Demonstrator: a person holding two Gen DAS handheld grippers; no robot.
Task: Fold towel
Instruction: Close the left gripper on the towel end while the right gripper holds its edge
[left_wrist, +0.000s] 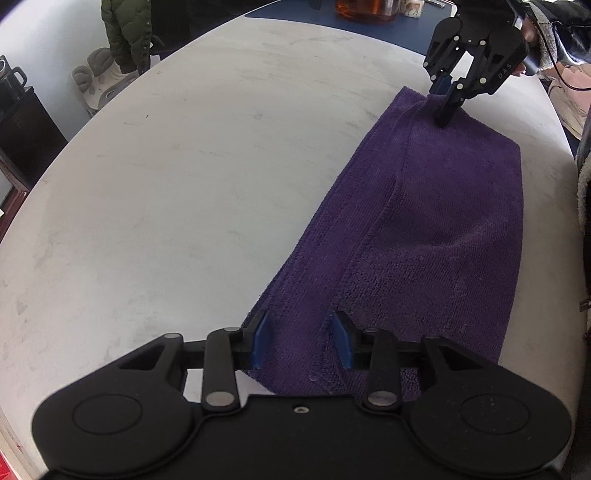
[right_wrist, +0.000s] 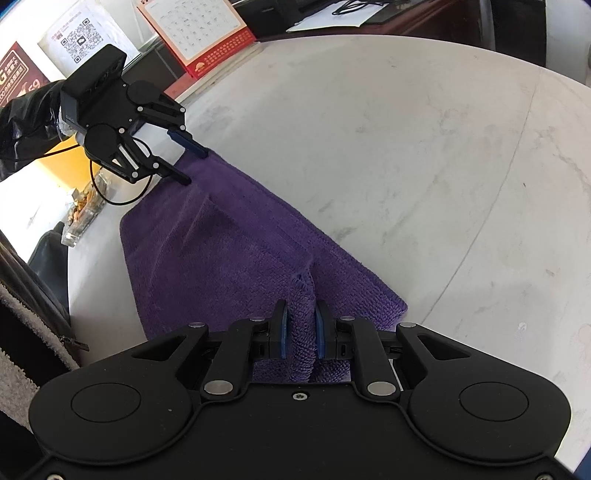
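Folded purple terry towel (left_wrist: 436, 236) lies on my pale round table (left_wrist: 184, 184); right gripper (right_wrist: 300, 332) pinches its bunched end, left gripper (left_wrist: 301, 341) gapes astride the other.

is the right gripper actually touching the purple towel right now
Touching. The right wrist view shows a raised ridge of the purple towel pinched between the right gripper's blue pads, which press on it from both sides.

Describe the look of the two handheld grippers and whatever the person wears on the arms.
Both the left gripper and right gripper are matte black linkages with silver pivot pins and blue pads. The right body bears white "DAS" lettering. A black cable trails from the left one. A glossy black sleeve covers the left arm.
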